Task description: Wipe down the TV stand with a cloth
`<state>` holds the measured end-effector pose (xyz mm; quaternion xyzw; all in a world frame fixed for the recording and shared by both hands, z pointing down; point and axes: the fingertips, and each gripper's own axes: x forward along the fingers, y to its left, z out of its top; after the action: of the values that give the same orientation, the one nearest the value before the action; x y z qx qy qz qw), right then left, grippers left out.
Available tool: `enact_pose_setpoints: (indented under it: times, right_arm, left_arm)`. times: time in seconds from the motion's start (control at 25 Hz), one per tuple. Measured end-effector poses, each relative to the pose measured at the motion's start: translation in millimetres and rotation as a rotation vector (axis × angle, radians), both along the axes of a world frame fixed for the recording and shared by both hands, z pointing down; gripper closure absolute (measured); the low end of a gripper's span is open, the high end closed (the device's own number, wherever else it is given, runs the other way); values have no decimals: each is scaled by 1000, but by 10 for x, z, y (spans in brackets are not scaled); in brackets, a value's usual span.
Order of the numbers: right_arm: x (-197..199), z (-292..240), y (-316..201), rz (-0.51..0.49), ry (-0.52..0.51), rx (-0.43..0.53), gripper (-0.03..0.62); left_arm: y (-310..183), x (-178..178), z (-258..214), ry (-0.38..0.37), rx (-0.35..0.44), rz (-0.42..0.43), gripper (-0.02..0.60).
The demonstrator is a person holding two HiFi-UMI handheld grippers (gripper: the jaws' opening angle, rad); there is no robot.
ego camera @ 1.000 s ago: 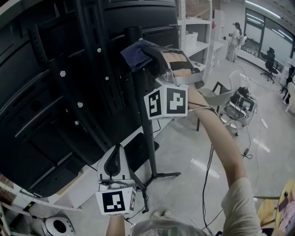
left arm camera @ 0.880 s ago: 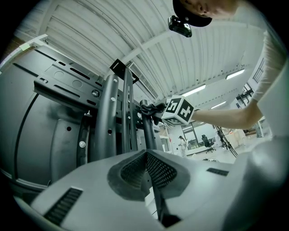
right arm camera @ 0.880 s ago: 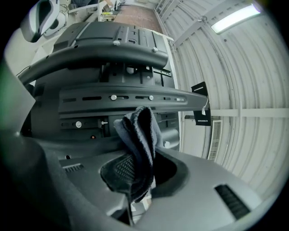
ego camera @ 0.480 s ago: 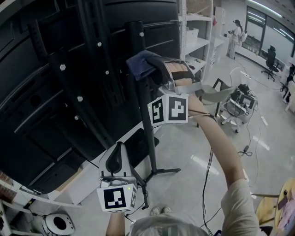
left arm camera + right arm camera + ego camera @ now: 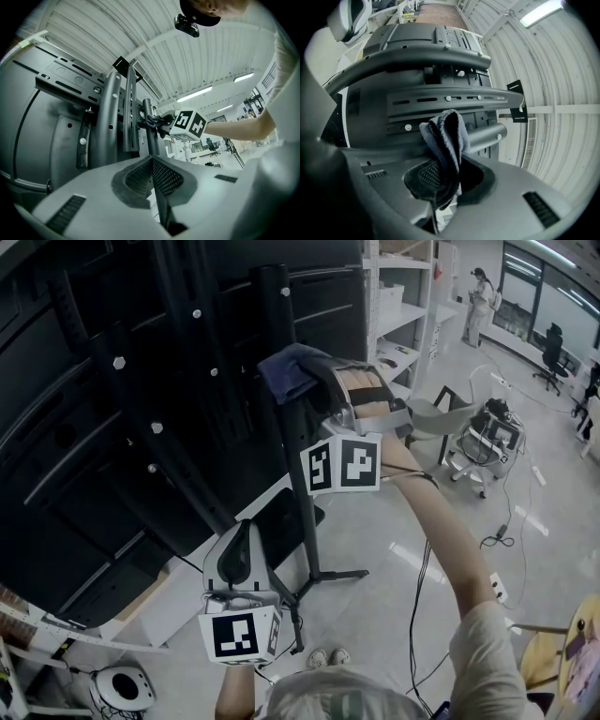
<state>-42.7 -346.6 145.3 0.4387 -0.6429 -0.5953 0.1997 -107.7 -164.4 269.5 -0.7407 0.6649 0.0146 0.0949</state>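
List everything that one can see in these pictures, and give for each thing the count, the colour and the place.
metal TV stand: one, black, upright pole with legs on the floor, centre.
large flat screen seen from behind: one, black, mounted on the stand, left.
folded fabric cloth: one, dark blue, at the upper pole.
shelving unit: one, white, behind the stand.
office chair: one, black, far right by the windows.
round device: one, white, on the floor, lower left.
distant person: one, standing far back.
left gripper: one, grey, held low, jaws together, empty.
right gripper: one, grey, raised, jaws shut on the cloth.
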Motion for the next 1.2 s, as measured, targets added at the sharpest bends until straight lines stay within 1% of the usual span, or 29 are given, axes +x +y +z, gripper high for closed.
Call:
enact_pose_setpoints:
  times: [0.12,0.2,0.48,0.76,1.2]
  right_arm:
    - [-13,123,-21,17,35,19,537]
    - [-15,200,-24,19,45,15,537]
    - [-19,536,-11,14,65,-63,537]
    - [-18,875,8,22,92,-107,537]
    - [-5,1367,13,21,112,-165,537]
  left_arm:
    - [-14,6,64,2,-19,3,566]
    - [-21,16,103,2,-28,6,566]
    - [-45,61,166,12,-39,22,566]
    - [-74,192,214,15,-48,54,566]
    - [-92,233,372,23,-77,55,566]
